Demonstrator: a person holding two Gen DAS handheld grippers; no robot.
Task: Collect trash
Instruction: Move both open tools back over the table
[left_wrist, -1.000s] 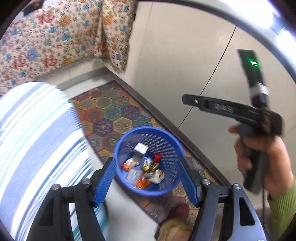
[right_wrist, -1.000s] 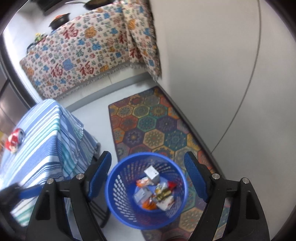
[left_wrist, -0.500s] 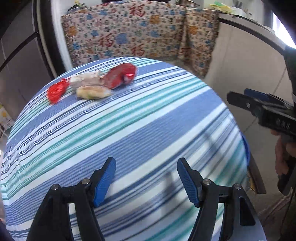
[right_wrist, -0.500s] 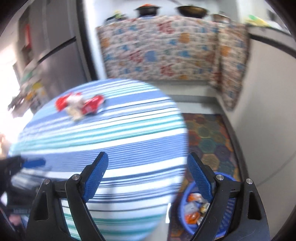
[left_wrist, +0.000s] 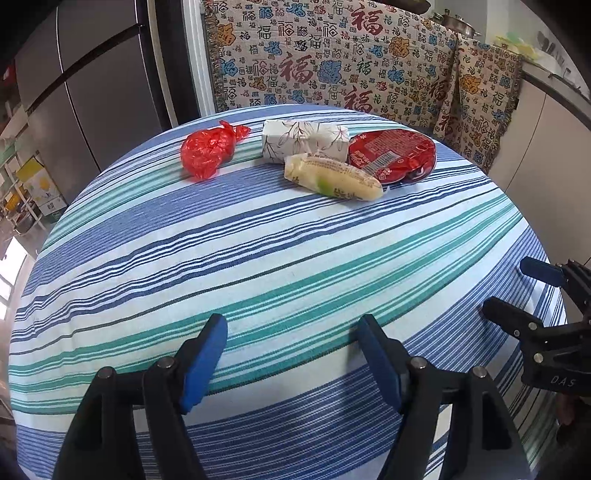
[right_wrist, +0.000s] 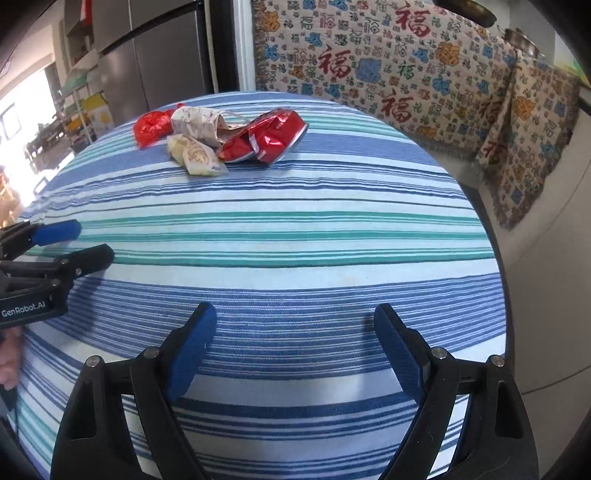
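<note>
At the far side of a blue-and-green striped tablecloth (left_wrist: 280, 251) (right_wrist: 288, 236) lies a small heap of trash. It holds a crumpled red plastic bag (left_wrist: 207, 149) (right_wrist: 149, 127), a white flowered paper pack (left_wrist: 304, 138) (right_wrist: 201, 123), a pale yellow snack wrapper (left_wrist: 332, 177) (right_wrist: 195, 155) and a flattened red foil packet (left_wrist: 393, 153) (right_wrist: 267, 138). My left gripper (left_wrist: 291, 358) (right_wrist: 85, 240) hangs over the near cloth, its jaws opening with nothing between them. My right gripper (right_wrist: 295, 354) (left_wrist: 517, 291) stands open and empty at the cloth's right side.
A patterned cloth with red characters (left_wrist: 332, 62) (right_wrist: 388, 62) covers the counter behind the table. A steel fridge (left_wrist: 92, 85) (right_wrist: 155, 55) stands at the back left. White cabinet fronts (left_wrist: 554, 147) rise to the right. A hand (right_wrist: 9, 358) holds the left gripper.
Both views have swung from the blue basket on the floor up onto the table. The trash heap has come nearer, and the left jaws stand wider than before.
</note>
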